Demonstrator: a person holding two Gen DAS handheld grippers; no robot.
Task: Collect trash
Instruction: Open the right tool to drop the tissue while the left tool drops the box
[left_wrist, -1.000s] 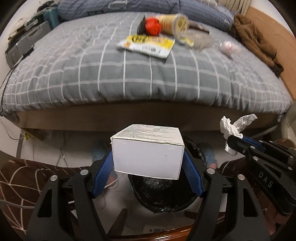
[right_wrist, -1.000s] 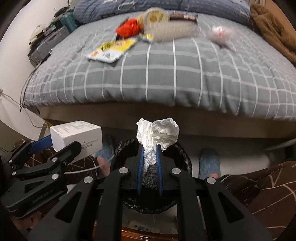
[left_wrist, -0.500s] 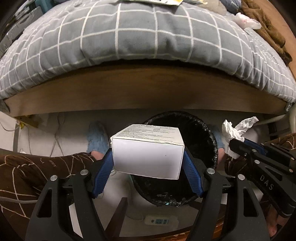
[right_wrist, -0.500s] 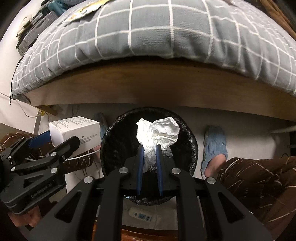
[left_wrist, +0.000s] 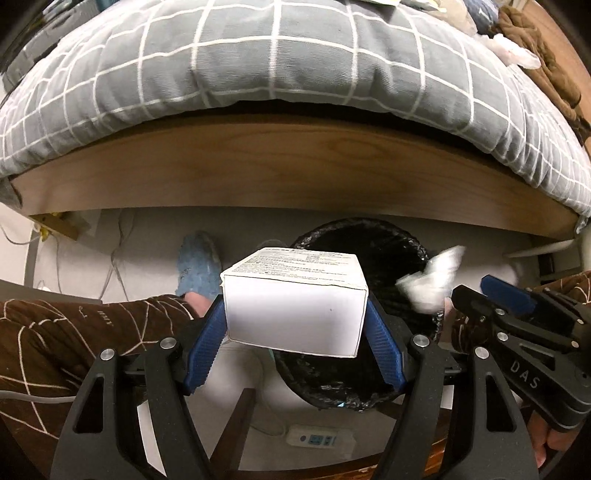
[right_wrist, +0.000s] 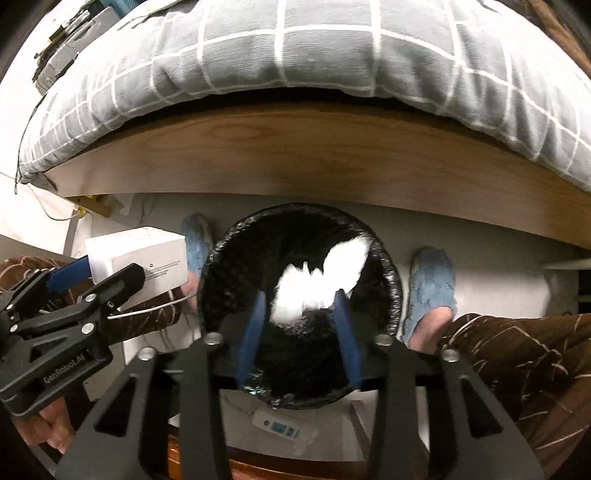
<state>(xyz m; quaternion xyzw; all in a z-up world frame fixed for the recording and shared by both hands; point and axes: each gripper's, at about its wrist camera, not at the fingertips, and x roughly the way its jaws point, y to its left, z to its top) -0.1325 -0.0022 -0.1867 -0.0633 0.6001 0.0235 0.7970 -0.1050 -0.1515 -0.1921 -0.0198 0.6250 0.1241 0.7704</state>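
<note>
A white cardboard box (left_wrist: 295, 314) with small print on its top sits between the blue pads of my left gripper (left_wrist: 293, 310), which is shut on it, just left of the black-lined trash bin (left_wrist: 369, 229). My right gripper (right_wrist: 300, 295) points down over the bin (right_wrist: 388, 280). Its jaws are opening, and a crumpled white tissue (right_wrist: 321, 277) shows blurred between them, loose from the pads. In the left wrist view the tissue (left_wrist: 432, 284) hangs over the bin's right rim, just off the right gripper (left_wrist: 472, 286). The right wrist view shows the box (right_wrist: 136, 258) left of the bin.
A bed with a grey checked quilt (left_wrist: 295, 55) and a wooden side board (left_wrist: 295, 166) rises behind the bin. A person's feet in blue slippers (right_wrist: 432, 280) flank the bin, with brown-trousered legs (left_wrist: 74, 332) on either side. A power strip (left_wrist: 317, 439) and cables lie on the floor.
Both grippers have sunk toward the bin and tipped downward. The right jaws have parted and the tissue has come free, blurred over the bin. The left grip on the box is unchanged.
</note>
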